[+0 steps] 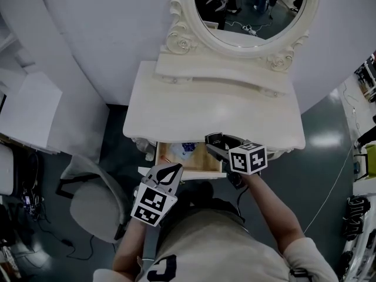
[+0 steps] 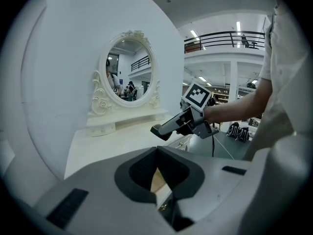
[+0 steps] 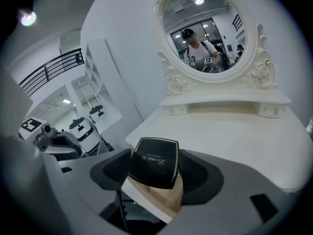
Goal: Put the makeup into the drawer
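At the far left a grey chair (image 1: 94, 207) stands beside the white vanity bench (image 1: 200, 107). My left gripper (image 1: 172, 170) hangs just in front of the open drawer (image 1: 202, 160), close to its left front corner. Its jaws are pressed together with nothing between them, and I only see the drawer's pale wood past their tips. The drawer is pulled out from under the bench's front edge. A small bluish item (image 1: 188, 149) lies towards its back, but I cannot tell what it is.

To the right, my right gripper (image 1: 212, 143) reaches in over the drawer's right half, where the bench edge meets it. Its jaws are clamped on a black makeup compact (image 3: 154, 161) with pale lettering on the lid, held tilted. The drawer's wooden wall shows right beneath the compact. The benchtop behind is bare, and an oval mirror (image 1: 249, 10) in a carved white frame stands on its rear shelf.
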### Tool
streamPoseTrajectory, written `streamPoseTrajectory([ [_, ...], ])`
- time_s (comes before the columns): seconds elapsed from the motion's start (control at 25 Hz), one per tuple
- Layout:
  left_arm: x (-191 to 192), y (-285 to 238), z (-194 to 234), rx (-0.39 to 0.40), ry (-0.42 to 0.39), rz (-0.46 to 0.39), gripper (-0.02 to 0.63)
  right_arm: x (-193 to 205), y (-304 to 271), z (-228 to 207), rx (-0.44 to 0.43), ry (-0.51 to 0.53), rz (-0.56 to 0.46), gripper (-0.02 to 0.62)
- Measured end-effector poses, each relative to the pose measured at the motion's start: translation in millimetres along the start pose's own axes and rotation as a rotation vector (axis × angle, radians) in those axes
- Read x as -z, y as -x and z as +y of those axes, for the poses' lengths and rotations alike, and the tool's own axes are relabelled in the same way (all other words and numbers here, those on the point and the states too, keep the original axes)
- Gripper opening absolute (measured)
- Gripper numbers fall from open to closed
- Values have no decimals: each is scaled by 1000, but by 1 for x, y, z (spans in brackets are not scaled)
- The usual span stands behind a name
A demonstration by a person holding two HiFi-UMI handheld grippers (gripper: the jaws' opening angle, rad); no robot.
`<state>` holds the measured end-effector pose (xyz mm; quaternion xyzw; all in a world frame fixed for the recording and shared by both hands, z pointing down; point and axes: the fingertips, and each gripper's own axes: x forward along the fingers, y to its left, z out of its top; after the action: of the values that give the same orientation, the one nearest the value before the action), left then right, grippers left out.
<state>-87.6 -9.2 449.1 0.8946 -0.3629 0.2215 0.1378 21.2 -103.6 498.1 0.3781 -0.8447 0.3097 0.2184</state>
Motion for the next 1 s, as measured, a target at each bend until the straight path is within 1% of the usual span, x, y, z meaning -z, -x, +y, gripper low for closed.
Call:
streamPoseTrajectory([
  [0.28,10,-1,6,-6,30,25,57,30,-35,0,-20,0,95,307],
  [0.56,17,-2,18,-41,86,46,57,61,-70,-13,-27,-68,176,307],
  [0.8,23,-11,21,-42,96,75,57,87,-94,-23,-35,-105,241,307],
  [1.0,25,-23,21,-32,97,101,57,107,-110,-36,-20,-126,290,307],
])
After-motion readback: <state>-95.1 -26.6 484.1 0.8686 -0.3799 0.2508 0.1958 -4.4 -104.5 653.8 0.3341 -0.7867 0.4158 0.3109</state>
